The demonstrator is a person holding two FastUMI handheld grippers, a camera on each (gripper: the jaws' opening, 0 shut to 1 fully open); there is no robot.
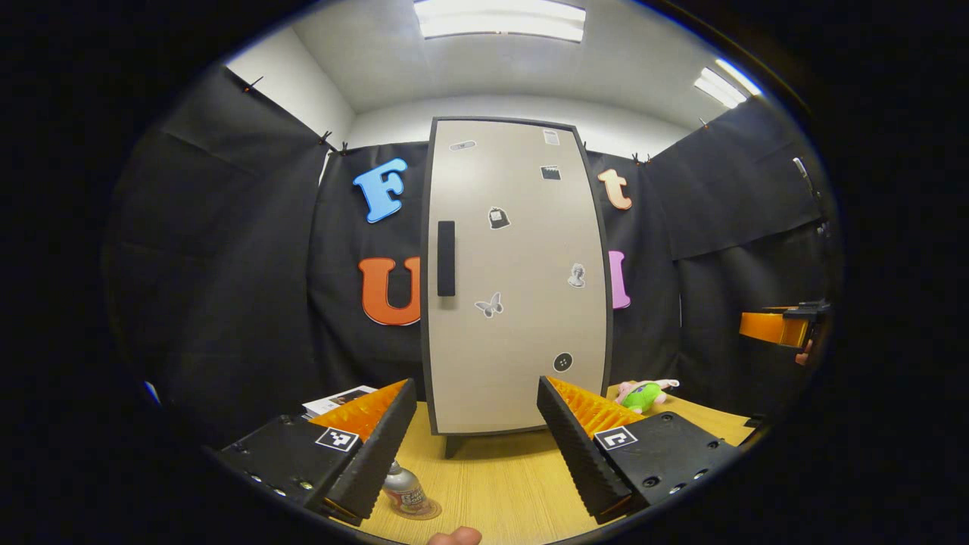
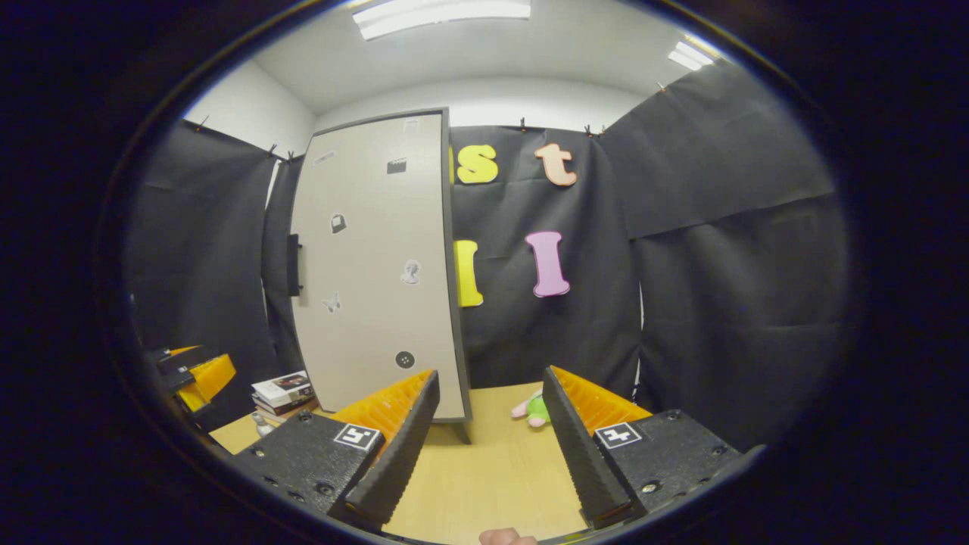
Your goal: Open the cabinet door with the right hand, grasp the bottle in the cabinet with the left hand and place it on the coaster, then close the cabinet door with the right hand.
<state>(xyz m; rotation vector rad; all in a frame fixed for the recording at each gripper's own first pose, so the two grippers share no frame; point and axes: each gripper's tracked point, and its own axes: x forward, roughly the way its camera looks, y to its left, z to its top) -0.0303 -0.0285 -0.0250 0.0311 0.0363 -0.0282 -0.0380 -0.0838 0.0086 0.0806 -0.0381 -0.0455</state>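
Note:
The tall beige cabinet [image 1: 515, 280] stands on the wooden table [image 1: 492, 484] with its door shut and a dark handle [image 1: 446, 258] on the left side. A small clear bottle [image 1: 403, 490] stands on a round coaster [image 1: 425, 512], just right of my left gripper's left finger. My left gripper [image 1: 477, 446] is open with nothing between its fingers, facing the door. In the right gripper view the cabinet [image 2: 378, 272] is to the left and the handle [image 2: 294, 265] is at its far edge. My right gripper [image 2: 488, 446] is open and holds nothing. The bottle's top [image 2: 263, 424] shows low on the left.
A green and pink plush toy [image 1: 643, 393] lies on the table right of the cabinet. A stack of books [image 2: 281, 392] sits left of the cabinet. The other gripper [image 1: 783, 325] hangs at the far right of the left gripper view.

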